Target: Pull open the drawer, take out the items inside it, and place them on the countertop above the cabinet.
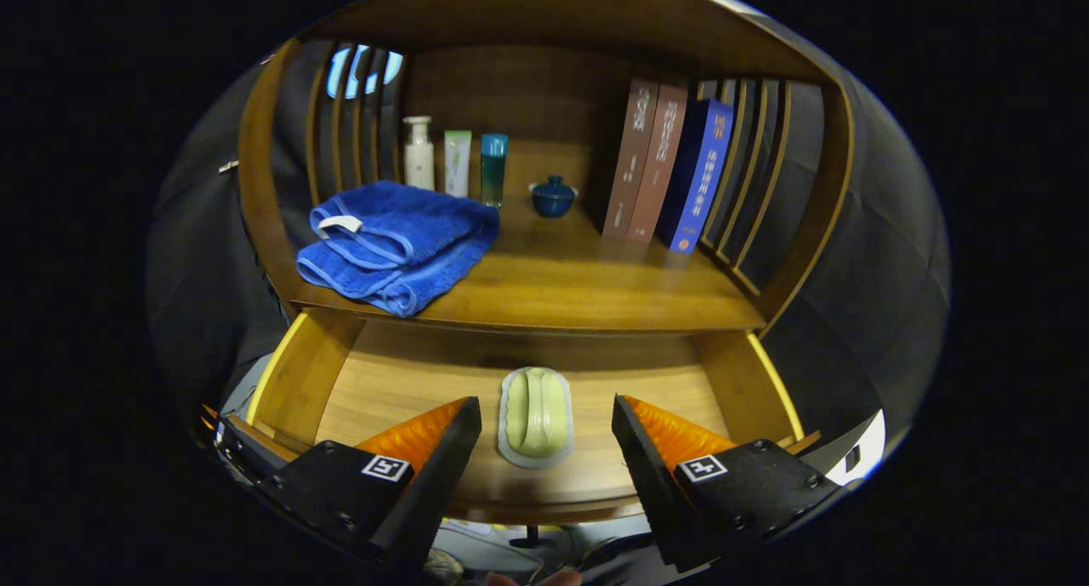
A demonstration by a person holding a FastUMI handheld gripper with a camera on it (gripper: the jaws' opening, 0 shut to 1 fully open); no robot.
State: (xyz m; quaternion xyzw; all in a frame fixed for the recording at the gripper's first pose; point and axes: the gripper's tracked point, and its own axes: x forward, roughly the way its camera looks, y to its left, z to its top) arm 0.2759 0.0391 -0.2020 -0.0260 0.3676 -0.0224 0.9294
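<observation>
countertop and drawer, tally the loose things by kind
towel: 1
bottles and tubes: 3
lidded bowl: 1
books: 3
soap dish in the open drawer, between the open gripper fingers: 1
total: 9

A wooden cabinet with a warm brown finish stands against the booth's black cloth wall. Its open shelf has a solid wooden back panel flanked by vertical wooden slats on both sides, with dark cloth showing through the gaps. Soft light falls on the bench, leaving the upper recess in shadow.
</observation>
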